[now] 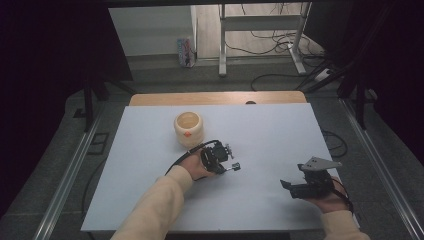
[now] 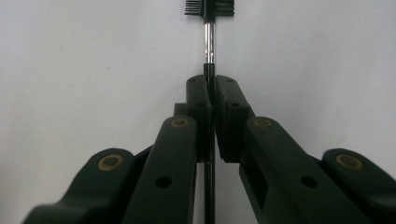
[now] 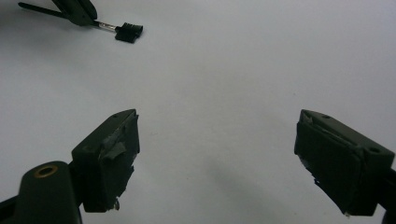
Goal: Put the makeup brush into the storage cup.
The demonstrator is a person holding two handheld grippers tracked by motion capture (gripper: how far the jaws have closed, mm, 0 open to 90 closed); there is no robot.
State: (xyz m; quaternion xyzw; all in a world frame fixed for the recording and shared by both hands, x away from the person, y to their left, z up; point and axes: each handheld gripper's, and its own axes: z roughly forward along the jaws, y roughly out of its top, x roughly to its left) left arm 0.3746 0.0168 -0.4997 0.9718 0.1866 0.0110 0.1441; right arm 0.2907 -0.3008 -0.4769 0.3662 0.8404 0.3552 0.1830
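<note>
A small black comb-brush [image 2: 208, 8] with a metal neck lies along the white sheet [image 1: 270, 135]. My left gripper [image 2: 214, 88] is shut on its thin black handle, the head sticking out past the jaws. In the high view the left gripper [image 1: 226, 168] sits near the sheet's middle with the brush head [image 1: 236, 167] pointing right. The right gripper [image 1: 292, 177] stands open near the front right and holds nothing. In its own view the right gripper [image 3: 217, 154] has its jaws wide apart over bare sheet, with the brush head [image 3: 128, 32] far off at top left.
A cream cup [image 1: 188, 128] with an orange mark stands behind the left hand, toward the back of the sheet. The wooden table edge [image 1: 215, 97] shows beyond the sheet. Cables and a desk frame [image 1: 260, 30] lie on the floor farther back.
</note>
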